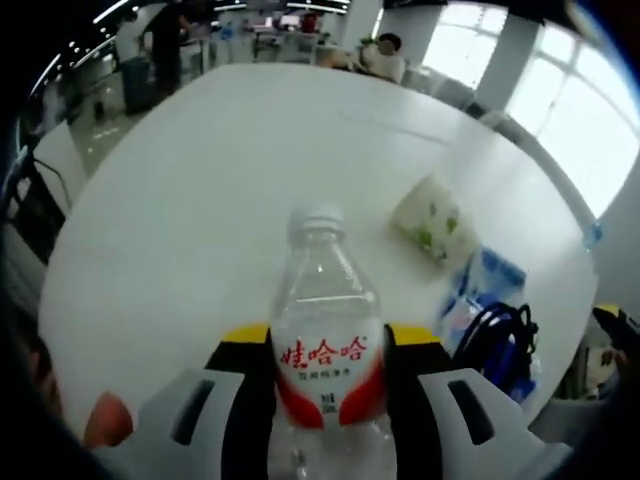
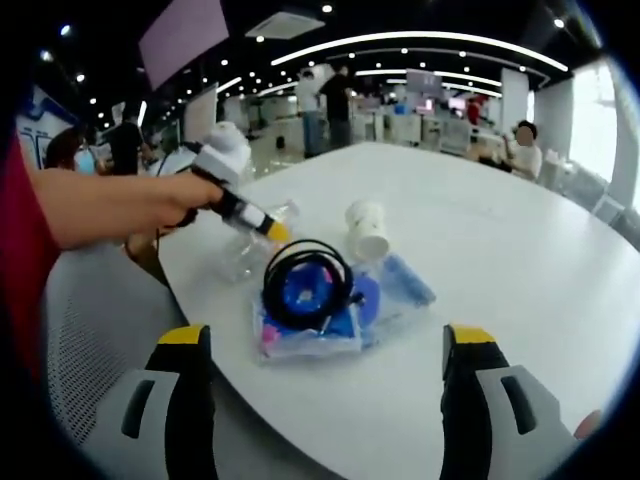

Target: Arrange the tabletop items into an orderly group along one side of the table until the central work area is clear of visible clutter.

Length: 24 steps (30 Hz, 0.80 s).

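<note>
Here, water bottle [image 1: 325,340] is clamped by left gripper [image 1: 326,400].
Right gripper [image 2: 326,380] is held released; cable coil [image 2: 305,283] at its 12 o'clock.

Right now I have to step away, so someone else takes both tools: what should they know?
Left tool: shut on the water bottle, held over the white table.
Right tool: open, holding nothing, facing the clutter.
Near the table edge: black cable coil on a blue plastic bag, paper cup lying on its side beside it.
Done: bottle picked up.
Left: place the bottle with the others.
</note>
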### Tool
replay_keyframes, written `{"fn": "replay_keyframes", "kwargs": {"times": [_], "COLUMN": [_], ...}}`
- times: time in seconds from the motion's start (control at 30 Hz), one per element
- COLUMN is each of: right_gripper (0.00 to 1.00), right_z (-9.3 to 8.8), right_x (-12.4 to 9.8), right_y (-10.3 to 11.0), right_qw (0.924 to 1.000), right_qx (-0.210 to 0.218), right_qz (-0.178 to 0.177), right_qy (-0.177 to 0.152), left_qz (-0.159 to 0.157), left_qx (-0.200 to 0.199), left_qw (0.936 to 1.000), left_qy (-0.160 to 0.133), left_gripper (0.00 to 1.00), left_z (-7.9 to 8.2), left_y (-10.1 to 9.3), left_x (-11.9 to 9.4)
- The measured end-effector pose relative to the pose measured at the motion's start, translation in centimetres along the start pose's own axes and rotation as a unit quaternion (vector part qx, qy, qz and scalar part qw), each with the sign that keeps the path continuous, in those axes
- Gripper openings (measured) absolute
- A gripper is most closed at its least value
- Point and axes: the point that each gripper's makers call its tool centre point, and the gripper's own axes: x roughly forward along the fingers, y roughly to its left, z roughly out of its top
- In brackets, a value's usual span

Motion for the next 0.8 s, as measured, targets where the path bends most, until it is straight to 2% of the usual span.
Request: {"fn": "replay_keyframes", "kwargs": {"times": [0.43, 0.8], "right_gripper": [0.94, 0.94], "right_z": [-0.1, -0.4], "right_x": [0.0, 0.1], "right_y": [0.0, 0.0], "right_qw": [1.0, 0.9999], "right_qx": [-0.002, -0.003], "right_qz": [-0.001, -0.002], "right_qy": [0.004, 0.011], "left_qz": [0.006, 0.014], "left_qx": [0.015, 0.014], "left_qw": [0.9979, 0.9943], "left_qy": [-0.062, -0.105], "left_gripper": [0.38, 0.38], "left_z": [4.3, 7.1], "left_y": [0.4, 1.5], "left_x": [-1.4, -1.3]}}
